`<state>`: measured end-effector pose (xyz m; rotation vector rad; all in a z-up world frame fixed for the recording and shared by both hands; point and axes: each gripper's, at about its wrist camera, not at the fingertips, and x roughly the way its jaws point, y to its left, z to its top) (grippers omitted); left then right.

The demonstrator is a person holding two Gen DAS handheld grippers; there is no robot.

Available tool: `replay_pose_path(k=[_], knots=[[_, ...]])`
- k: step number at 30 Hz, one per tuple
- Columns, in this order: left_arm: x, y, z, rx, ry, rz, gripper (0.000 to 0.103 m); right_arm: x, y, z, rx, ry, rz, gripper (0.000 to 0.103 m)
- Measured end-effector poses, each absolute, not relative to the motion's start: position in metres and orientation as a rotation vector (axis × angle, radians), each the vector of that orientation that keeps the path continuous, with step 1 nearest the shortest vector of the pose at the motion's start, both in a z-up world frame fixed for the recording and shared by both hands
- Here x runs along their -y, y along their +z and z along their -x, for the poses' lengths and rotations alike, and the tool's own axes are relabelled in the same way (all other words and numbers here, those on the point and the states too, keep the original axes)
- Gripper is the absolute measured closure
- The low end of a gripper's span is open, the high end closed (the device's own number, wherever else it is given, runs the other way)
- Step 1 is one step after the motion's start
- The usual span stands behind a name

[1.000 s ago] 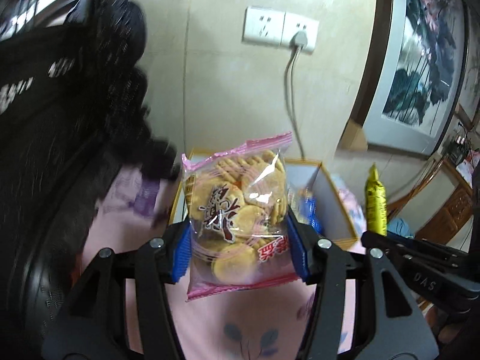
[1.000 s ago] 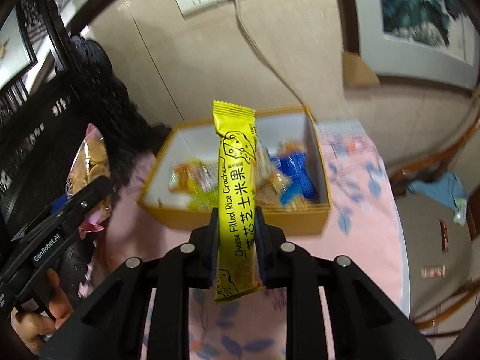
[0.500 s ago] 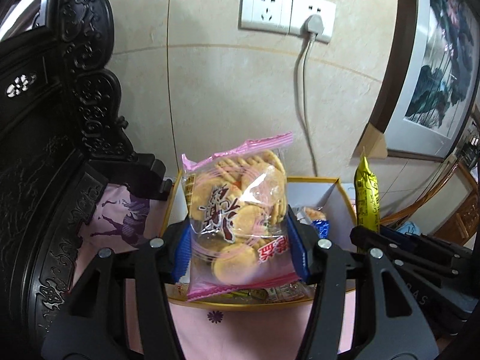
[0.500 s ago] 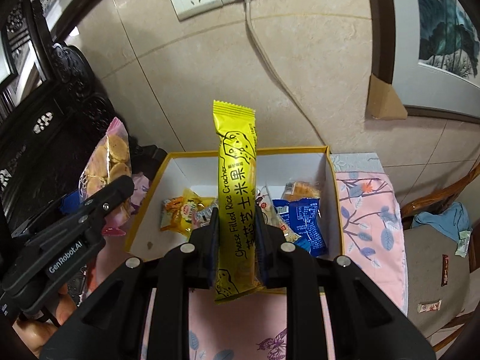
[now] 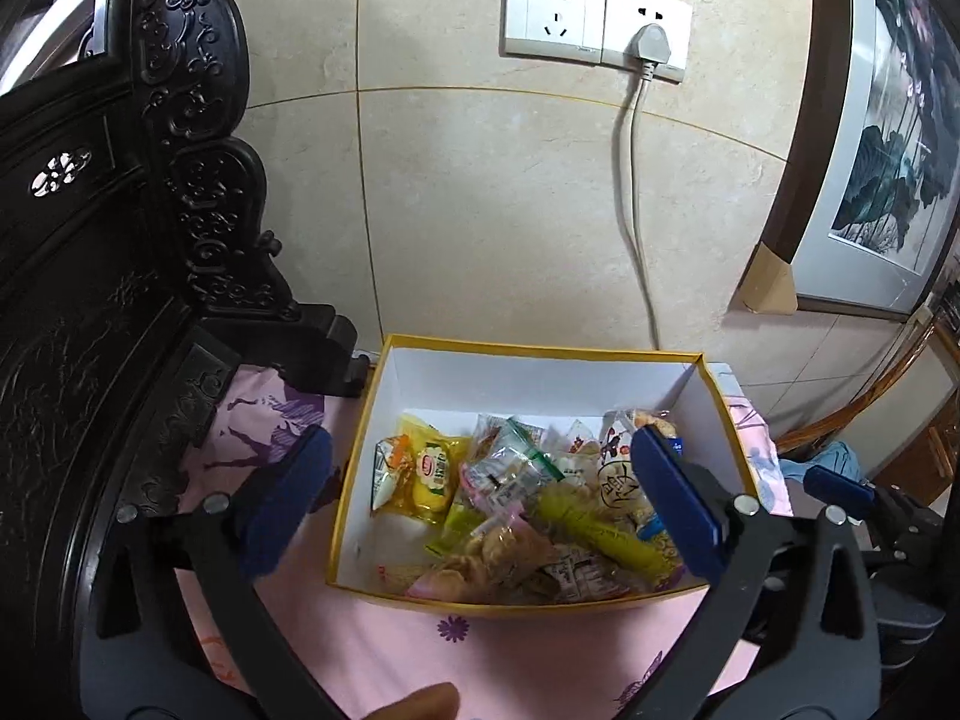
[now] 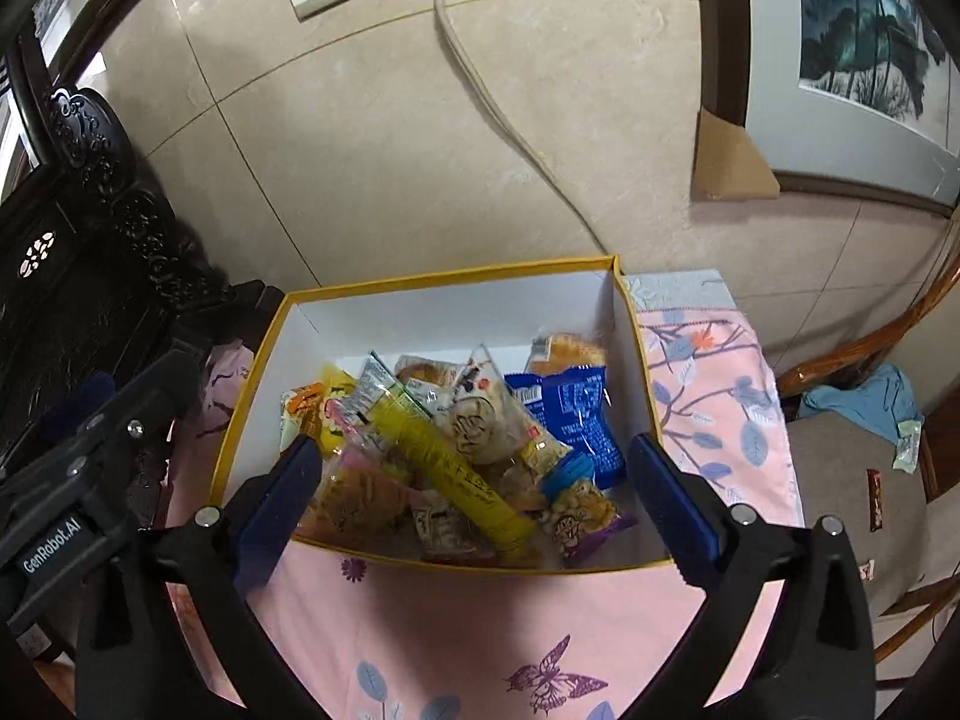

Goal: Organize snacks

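Both hand-held grippers hang with jaws spread wide over a yellow-rimmed snack box [image 5: 723, 414] on a pink floral tabletop [image 6: 480, 630], nothing between the blue pads of either. Their jaws have just been opening. The left hand-held gripper [image 5: 480, 498] frames the box from the near side, one pad outside the box's left wall and the other over its right half. The right hand-held gripper [image 6: 480, 492] stands just beside it, its pads straddling the box's near wall.

Inside the box, a long yellow cracker stick pack [image 6: 450, 468] lies diagonally across the heap of snacks, one end toward the near wall. A clear, pink-edged biscuit bag [image 5: 486, 552] rests against the near wall, left of the yellow pack. A blue packet [image 6: 576, 408] sits toward the box's right wall, and an orange-and-yellow packet [image 5: 414, 468] lies in its left part, with white box floor bare along the left wall.

Behind the box, a white cable [image 5: 630, 210] runs down the tiled wall from a double socket [image 5: 594, 24]. Dark carved furniture [image 5: 120, 240] stands left of the box, and a framed painting [image 6: 870, 48] hangs to its right.
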<state>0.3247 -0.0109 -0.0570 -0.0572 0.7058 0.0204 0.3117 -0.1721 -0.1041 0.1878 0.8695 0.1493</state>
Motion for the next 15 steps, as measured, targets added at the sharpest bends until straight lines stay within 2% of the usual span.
replay_pose_path(k=[15], knots=[[0.0071, -0.0595, -0.3142, -0.729, 0.044, 0.064, 0.002, 0.178, -0.1104, -0.3058, -0.914, 0.144, -0.188, 0.001]])
